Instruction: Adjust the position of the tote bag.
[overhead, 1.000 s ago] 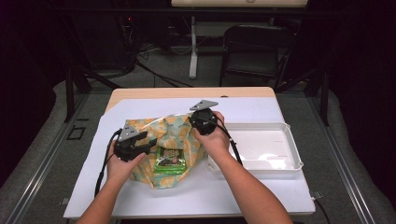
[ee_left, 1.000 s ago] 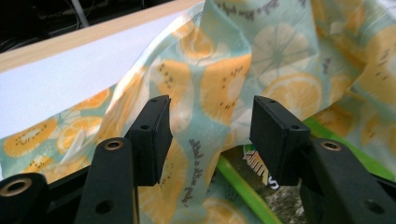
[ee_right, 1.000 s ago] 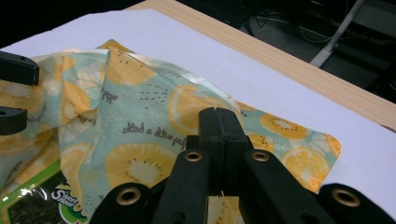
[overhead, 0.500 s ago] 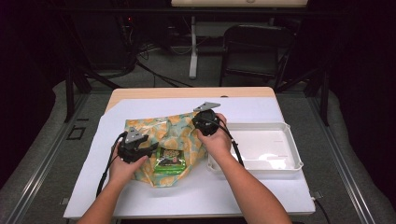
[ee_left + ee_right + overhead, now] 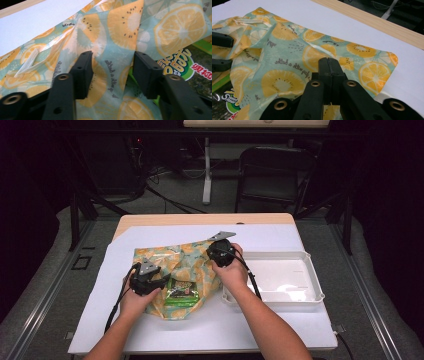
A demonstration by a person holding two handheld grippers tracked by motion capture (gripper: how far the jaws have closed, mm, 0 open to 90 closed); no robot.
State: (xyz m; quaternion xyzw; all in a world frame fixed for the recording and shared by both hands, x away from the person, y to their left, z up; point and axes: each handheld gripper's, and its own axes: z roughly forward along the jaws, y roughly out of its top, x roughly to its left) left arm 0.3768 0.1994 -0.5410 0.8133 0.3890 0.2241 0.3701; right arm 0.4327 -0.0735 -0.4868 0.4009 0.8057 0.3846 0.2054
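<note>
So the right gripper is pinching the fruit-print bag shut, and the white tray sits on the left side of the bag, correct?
Not quite: in the high view the white tray sits to the right of the fruit-print bag. The right gripper is indeed shut on the bag.

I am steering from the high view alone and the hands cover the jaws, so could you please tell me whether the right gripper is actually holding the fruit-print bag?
Observer: Yes. In the right gripper view the right gripper has its jaws pressed together on a fold of the fruit-print bag.
Operator: Thank you. And is the left one gripping as well?
Observer: Not yet. The left gripper has just been closing, but its jaws stand apart, with bag film between them and the pads not pressing it.
Operator: What lies by its jaws?
Observer: The green snack packet, showing past the bag's edge beside one jaw.
</note>
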